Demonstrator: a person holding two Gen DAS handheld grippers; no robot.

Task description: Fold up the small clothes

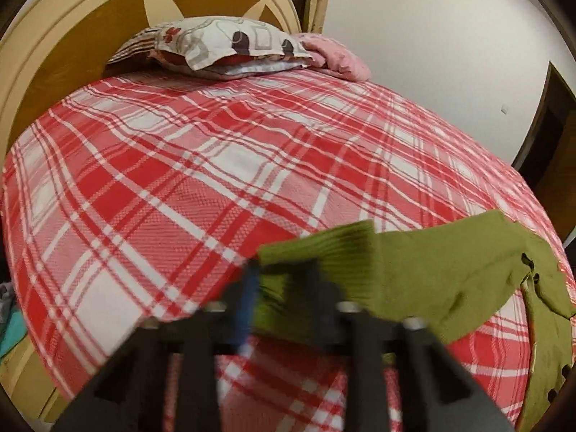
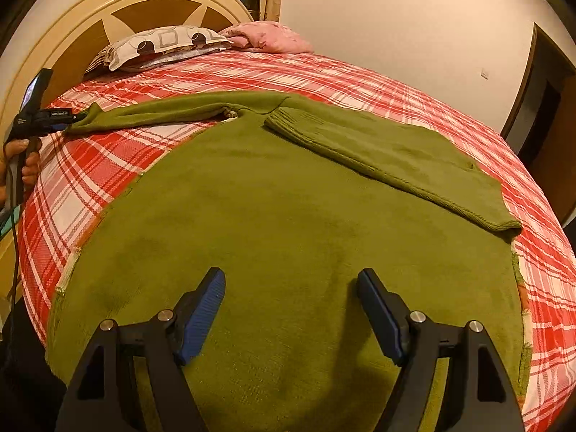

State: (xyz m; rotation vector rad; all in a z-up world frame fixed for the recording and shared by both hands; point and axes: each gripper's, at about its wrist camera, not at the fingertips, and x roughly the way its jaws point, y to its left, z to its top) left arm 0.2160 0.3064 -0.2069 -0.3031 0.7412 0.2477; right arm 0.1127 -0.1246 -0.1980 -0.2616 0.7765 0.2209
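A: Where's the green sweater (image 2: 273,216) sitting rn?

B: It's lying spread on the bed (image 2: 324,75), on the red-and-white plaid cover, body near the foot edge. One sleeve (image 2: 388,158) is lying folded across the chest, cuff pointing twd the collar. The other sleeve (image 2: 151,115) is stretching out twd the left edge of the bed.

A: Left gripper?

B: The left gripper (image 1: 284,288) is clenching the ribbed cuff (image 1: 320,252) of that outstretched sleeve, fingers pinched on the fabric. View's blurry but the cuff is clearly sitting betw. the fingers. From the right wrist cam you can see the left gripper (image 2: 77,118) at the sleeve end w/ the person's hand (image 2: 21,165) wrapping the handle, over the left edge.

A: And the right gripper?

B: The right gripper (image 2: 291,284) is hovering over the sweater's lower body, jaws spread wide, blue pads (image 2: 205,309) apart, nothing betw. them. Can't tell if the tips are touching the fabric.

A: Anything else on the bed?

B: Patterned pillow (image 2: 162,45) and a pink blanket (image 2: 270,37) are sitting at the head edge, against the cream-and-brown headboard (image 2: 126,10), well apart from the sweater.
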